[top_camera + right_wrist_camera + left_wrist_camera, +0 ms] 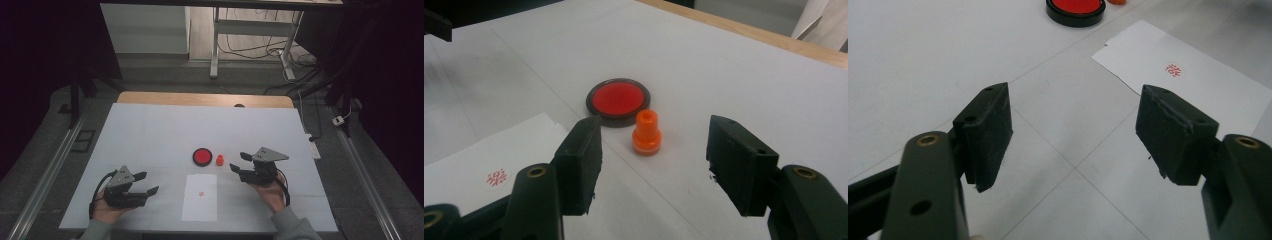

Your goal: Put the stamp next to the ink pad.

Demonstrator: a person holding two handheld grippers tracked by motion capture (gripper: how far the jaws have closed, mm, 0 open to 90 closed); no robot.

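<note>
A small orange stamp stands upright on the white table, just right of a round red ink pad in a black rim. In front of them lies a white sheet of paper bearing a small red stamp mark. My right gripper is open, a short way right of the stamp with the stamp ahead of its jaws. My left gripper is open over bare table, left of the paper, holding nothing.
The white table cover ends at a wooden strip along the far edge. Beyond it stand metal table legs and loose cables on the floor. Rails run along both sides of the table.
</note>
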